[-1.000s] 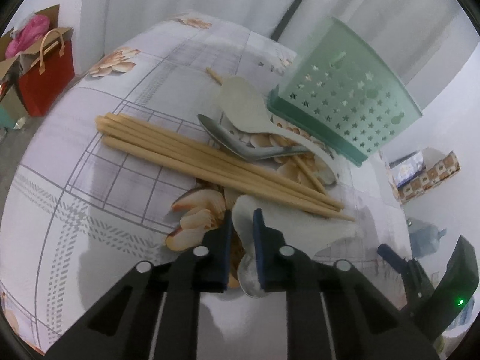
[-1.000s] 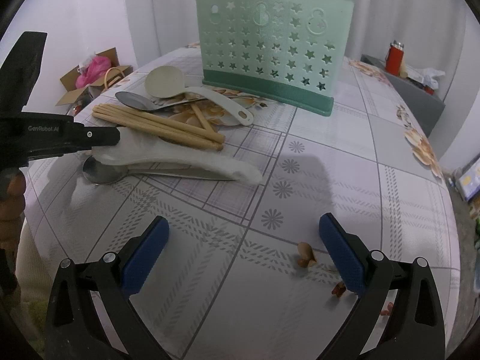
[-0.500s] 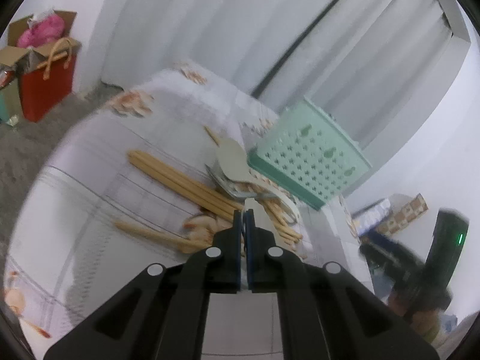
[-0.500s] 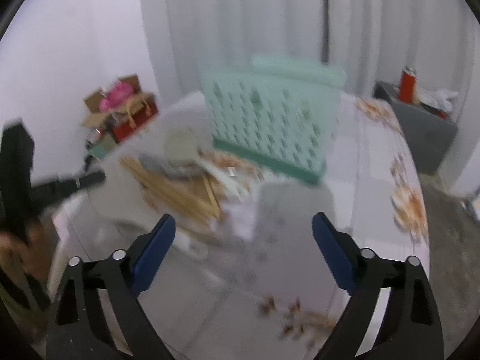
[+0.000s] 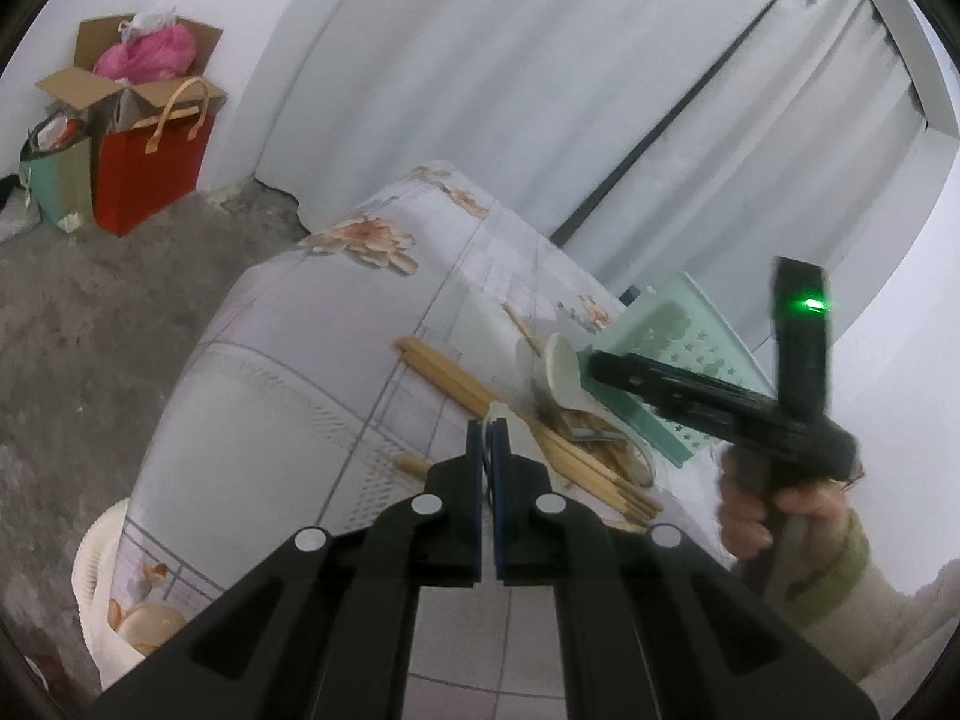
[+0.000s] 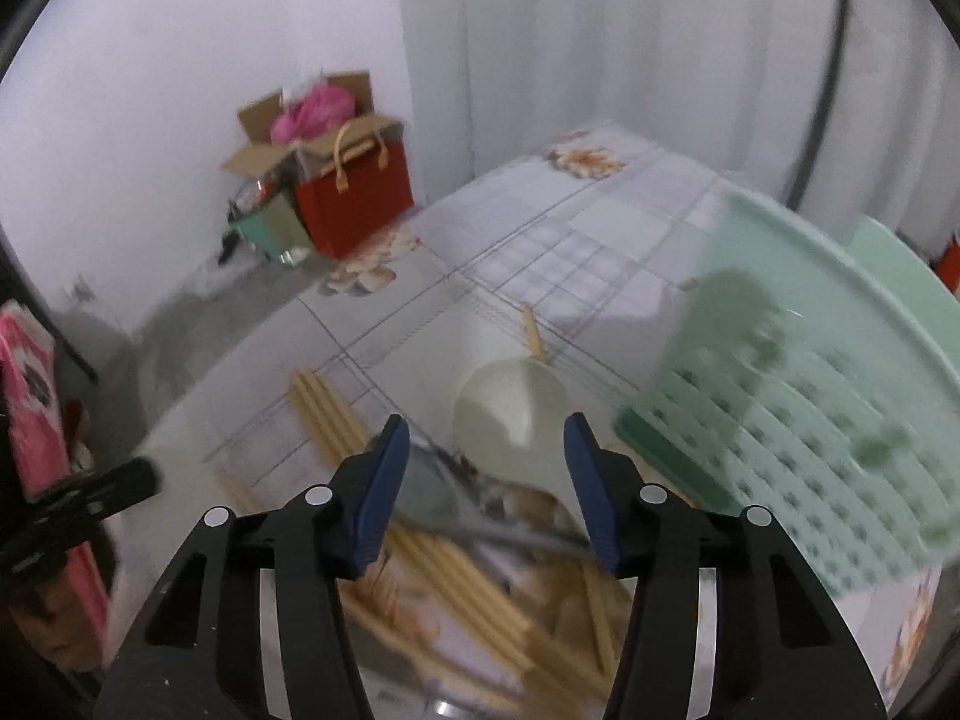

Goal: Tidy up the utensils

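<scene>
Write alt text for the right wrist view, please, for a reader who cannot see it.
Open right tongs with blue pads hover over a heap of pale wooden chopsticks and a white plastic spoon on a patterned tablecloth. A mint green perforated plastic basket stands to the right, blurred.

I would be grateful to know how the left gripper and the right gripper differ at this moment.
The left gripper has its jaws shut on a white spoon; the right gripper has jaws apart, just closing, with nothing gripped. The left is seen sharp, the right's view blurred. Both have black arms and blue pads.
</scene>
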Tool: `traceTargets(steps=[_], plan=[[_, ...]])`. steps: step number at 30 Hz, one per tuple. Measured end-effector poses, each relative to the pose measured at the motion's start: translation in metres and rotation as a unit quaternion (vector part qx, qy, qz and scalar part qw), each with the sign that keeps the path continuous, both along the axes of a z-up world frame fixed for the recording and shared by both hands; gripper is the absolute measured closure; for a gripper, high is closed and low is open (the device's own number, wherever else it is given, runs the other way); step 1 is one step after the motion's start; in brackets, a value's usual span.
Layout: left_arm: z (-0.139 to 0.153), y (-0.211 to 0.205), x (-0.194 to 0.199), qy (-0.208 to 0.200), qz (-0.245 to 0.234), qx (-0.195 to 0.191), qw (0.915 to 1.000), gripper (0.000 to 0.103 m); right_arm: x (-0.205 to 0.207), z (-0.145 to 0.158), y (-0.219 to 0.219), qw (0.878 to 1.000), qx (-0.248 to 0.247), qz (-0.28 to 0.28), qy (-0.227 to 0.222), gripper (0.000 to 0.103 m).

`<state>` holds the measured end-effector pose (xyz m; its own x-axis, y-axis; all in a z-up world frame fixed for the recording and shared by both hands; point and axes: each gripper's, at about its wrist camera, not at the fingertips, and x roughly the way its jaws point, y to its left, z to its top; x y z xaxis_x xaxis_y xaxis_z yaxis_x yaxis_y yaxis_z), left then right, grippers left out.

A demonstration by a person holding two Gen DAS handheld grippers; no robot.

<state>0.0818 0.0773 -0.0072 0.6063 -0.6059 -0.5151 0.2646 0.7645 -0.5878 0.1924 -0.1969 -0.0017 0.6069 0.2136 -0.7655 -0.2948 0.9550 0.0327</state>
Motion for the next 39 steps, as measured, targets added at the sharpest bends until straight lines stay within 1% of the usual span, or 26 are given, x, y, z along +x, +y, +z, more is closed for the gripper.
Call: traceTargets(steps=[6, 9, 11, 12, 14, 15, 16, 20, 24, 27, 30, 31, 36, 39], plan=[[-0.008, 0.007, 0.007, 0.007, -0.011, -0.017, 0.9998, 0.101, 0.023, -0.019, 0.019, 0.999, -0.05, -0.004, 0.021, 0.057], [-0.013, 0.01, 0.009, 0.013, -0.013, -0.024, 0.9995, 0.101, 0.03, -0.027, 0.024, 0.996, -0.084, -0.011, 0.023, 0.063], [-0.015, 0.011, 0.011, 0.017, -0.014, -0.028, 0.9994, 0.101, 0.033, -0.032, 0.028, 0.995, -0.093, -0.01, 0.031, 0.071], [-0.016, 0.013, 0.011, 0.018, -0.014, -0.03, 0.9993, 0.101, 0.032, -0.033, 0.029, 0.995, -0.095, -0.01, 0.03, 0.072], [-0.018, 0.014, 0.012, 0.019, -0.014, -0.032, 0.9992, 0.101, 0.029, -0.033, 0.033, 0.993, -0.113, -0.007, 0.021, 0.086], [-0.018, 0.015, 0.012, 0.019, -0.014, -0.033, 0.9992, 0.101, 0.028, -0.033, 0.034, 0.992, -0.121, -0.007, 0.017, 0.088], [-0.018, 0.015, 0.012, 0.019, -0.013, -0.033, 0.9992, 0.101, 0.03, -0.034, 0.036, 0.992, -0.126, -0.008, 0.014, 0.093], [-0.016, 0.016, 0.011, 0.015, -0.01, -0.031, 0.9994, 0.101, 0.03, -0.029, 0.033, 0.993, -0.122, -0.011, 0.002, 0.098], [-0.01, 0.014, 0.008, 0.006, -0.005, -0.026, 0.9996, 0.101, 0.026, -0.015, 0.023, 0.995, -0.098, -0.015, -0.014, 0.099], [0.001, 0.013, 0.004, -0.009, -0.002, -0.021, 0.9997, 0.101, 0.016, 0.007, 0.004, 0.998, -0.047, -0.02, -0.026, 0.099], [0.019, 0.01, 0.0, -0.031, 0.001, -0.012, 0.9994, 0.101, 0.002, 0.03, -0.014, 0.999, -0.004, -0.026, -0.046, 0.099], [0.024, 0.01, -0.001, -0.037, 0.002, -0.012, 0.9993, 0.101, -0.006, 0.04, -0.024, 0.998, 0.017, -0.028, -0.054, 0.099], [0.061, 0.001, 0.0, -0.075, -0.002, -0.015, 0.997, 0.101, -0.041, 0.079, -0.068, 0.99, 0.097, -0.04, -0.096, 0.099], [0.089, -0.012, 0.009, -0.105, -0.01, -0.013, 0.9943, 0.101, -0.064, 0.098, -0.102, 0.98, 0.148, -0.05, -0.123, 0.099]])
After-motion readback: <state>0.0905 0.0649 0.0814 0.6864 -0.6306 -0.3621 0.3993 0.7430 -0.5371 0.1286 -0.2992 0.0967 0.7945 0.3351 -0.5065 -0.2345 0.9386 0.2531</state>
